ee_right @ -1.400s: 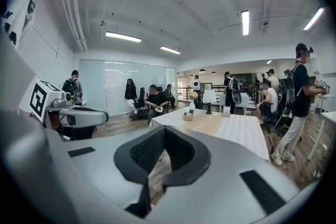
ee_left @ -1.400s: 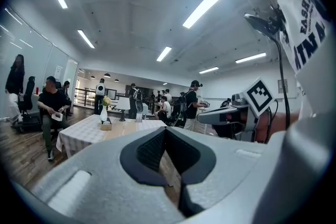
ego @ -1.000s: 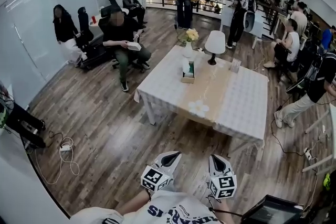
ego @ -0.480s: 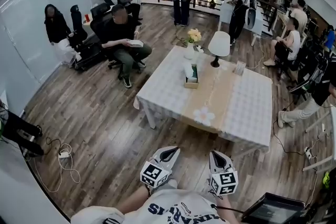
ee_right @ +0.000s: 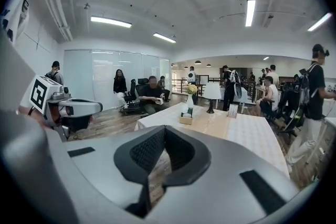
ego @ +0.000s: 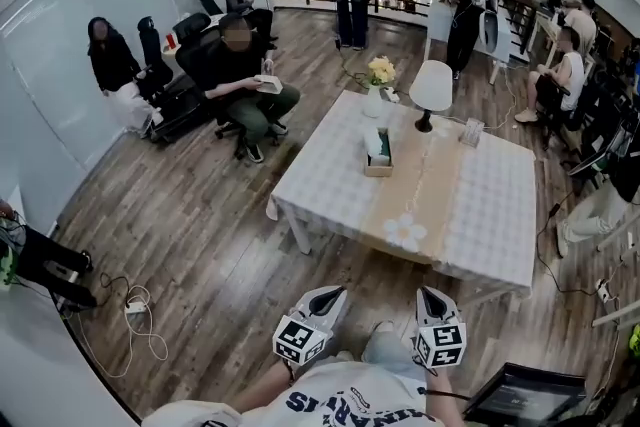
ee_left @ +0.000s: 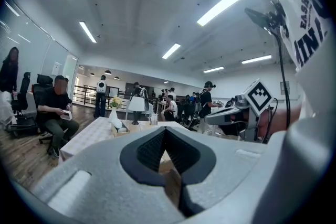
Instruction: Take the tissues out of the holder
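Observation:
The tissue holder [ego: 378, 156], a small wooden box with white tissue sticking up, stands on the far-left part of a table [ego: 330, 190] with a white checked cloth and a beige runner. It also shows small in the left gripper view [ee_left: 119, 128] and the right gripper view [ee_right: 186, 117]. Both grippers hang close to my body, well short of the table. My left gripper [ego: 329, 296] [ee_left: 165, 132] is shut and holds nothing. My right gripper [ego: 429, 296] [ee_right: 164, 131] is likewise shut and empty.
On the table stand a vase of flowers [ego: 377, 85], a white lamp [ego: 431, 91], a small frame [ego: 470, 132] and a white flower-shaped piece [ego: 405, 233]. A person sits on a chair [ego: 245, 75] left of the table; others stand behind. Cables [ego: 135, 310] lie on the wooden floor.
The head view has shifted, so the table and the tissue holder now lie further right and lower in it. Both grippers stay shut near my body.

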A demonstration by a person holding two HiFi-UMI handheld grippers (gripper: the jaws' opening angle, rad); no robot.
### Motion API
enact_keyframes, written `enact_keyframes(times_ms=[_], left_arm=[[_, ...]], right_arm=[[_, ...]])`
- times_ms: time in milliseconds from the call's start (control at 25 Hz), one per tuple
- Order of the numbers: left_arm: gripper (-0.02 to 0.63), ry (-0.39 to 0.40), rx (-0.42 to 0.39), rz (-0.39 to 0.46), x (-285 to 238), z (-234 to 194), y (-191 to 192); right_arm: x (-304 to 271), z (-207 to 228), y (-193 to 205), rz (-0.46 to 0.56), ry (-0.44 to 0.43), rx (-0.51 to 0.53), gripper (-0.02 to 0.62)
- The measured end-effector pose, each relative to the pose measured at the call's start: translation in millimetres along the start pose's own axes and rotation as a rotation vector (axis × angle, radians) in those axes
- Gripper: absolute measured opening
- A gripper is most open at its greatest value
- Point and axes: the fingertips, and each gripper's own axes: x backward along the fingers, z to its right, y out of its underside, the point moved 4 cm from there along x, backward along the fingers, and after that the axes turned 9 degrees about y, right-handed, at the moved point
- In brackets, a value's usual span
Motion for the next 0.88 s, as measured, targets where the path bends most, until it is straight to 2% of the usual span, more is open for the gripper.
enact_keyframes(times_ms=[240,400,880], left_arm=[[0.0,-0.033,-0.008,0.012,-17,-24,-11],[0.0,-0.081,0.003,0.008,-42,-54,-14],[0.0,-0.133,0.003,0.03,-169,-146,-47]], right_arm=[[-34,11,-14,0.02,-0.025,0.004,0.008],[-79,27,-23,0.032,-0.063,0.003,0.008],[-229,100,-75,0.051,-0.112,0.009,0.008]])
